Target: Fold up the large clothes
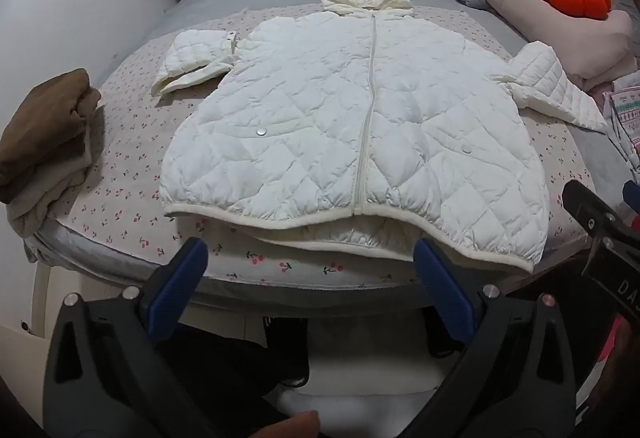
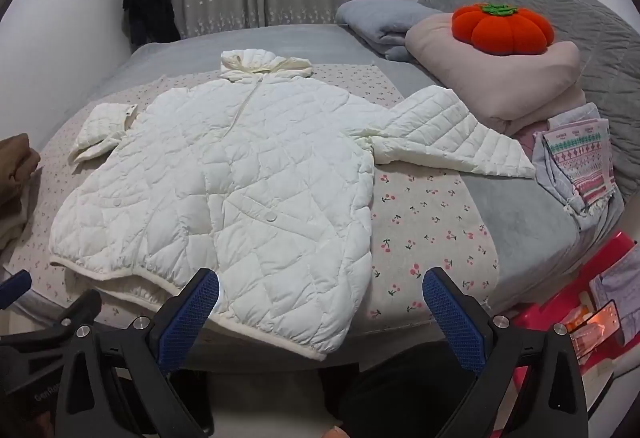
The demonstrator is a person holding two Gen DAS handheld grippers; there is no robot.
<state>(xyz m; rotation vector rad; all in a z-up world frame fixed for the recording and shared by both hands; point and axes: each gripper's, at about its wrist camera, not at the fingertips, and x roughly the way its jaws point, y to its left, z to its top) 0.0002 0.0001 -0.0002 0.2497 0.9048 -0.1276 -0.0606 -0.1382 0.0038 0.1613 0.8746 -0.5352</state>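
Note:
A white quilted hooded jacket (image 1: pixel 352 118) lies flat, zipped, front up on a cherry-print sheet (image 1: pixel 120 198) on the bed; it also shows in the right wrist view (image 2: pixel 224 190). Its left sleeve (image 1: pixel 192 62) is bent in beside the body. Its right sleeve (image 2: pixel 444 134) stretches out to the right. The hood (image 2: pixel 260 66) points to the far side. My left gripper (image 1: pixel 310 262) is open and empty, just short of the hem. My right gripper (image 2: pixel 320 294) is open and empty over the hem's right corner; it also shows at the left wrist view's right edge (image 1: pixel 600 222).
Folded brown and beige clothes (image 1: pixel 44 142) sit at the bed's left edge. At the right are a pink folded blanket (image 2: pixel 508 78) with an orange pumpkin cushion (image 2: pixel 500 28), a grey blanket (image 2: pixel 380 22), patterned clothes (image 2: pixel 580 162) and a red bin (image 2: pixel 592 310).

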